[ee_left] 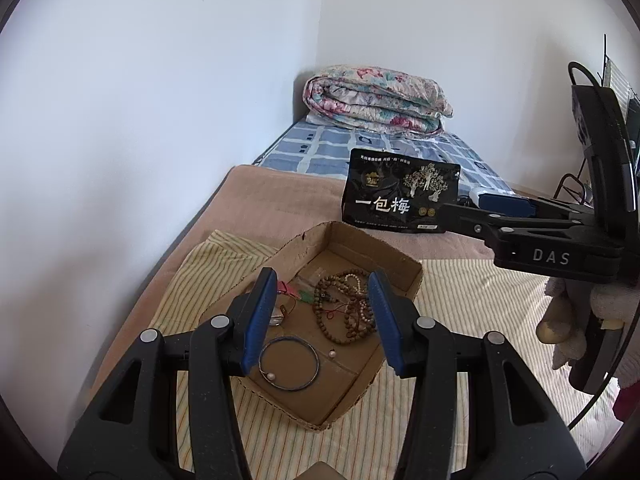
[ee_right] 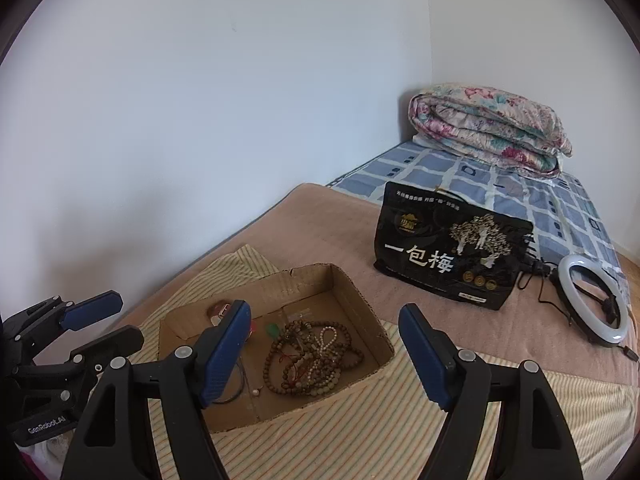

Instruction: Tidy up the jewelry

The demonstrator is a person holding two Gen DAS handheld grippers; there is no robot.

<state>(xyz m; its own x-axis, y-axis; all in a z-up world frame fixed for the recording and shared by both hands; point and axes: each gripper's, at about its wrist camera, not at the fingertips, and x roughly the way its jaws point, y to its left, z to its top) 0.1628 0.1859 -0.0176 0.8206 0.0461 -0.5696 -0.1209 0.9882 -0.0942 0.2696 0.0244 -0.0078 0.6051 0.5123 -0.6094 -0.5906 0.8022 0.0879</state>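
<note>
A shallow cardboard box [ee_left: 384, 256] lies on a striped cloth on the bed; it also shows in the right wrist view [ee_right: 352, 284]. Inside lie a tangle of brown bead strings [ee_left: 344, 308] [ee_right: 312, 356], a thin blue bangle [ee_left: 289, 362] with a pearl, a loose pearl [ee_left: 331, 355] and small red and green charms [ee_left: 296, 292]. My left gripper [ee_left: 322, 320] is open and empty above the box. My right gripper [ee_right: 324, 354] is open and empty, over the box's near right part. It shows at the right in the left wrist view [ee_left: 500, 208].
A black snack bag [ee_left: 400, 192] [ee_right: 448, 248] stands behind the box. A folded floral quilt [ee_left: 376, 98] lies at the head of the bed. A ring light [ee_right: 592, 300] with cables lies at the right. White walls border the bed.
</note>
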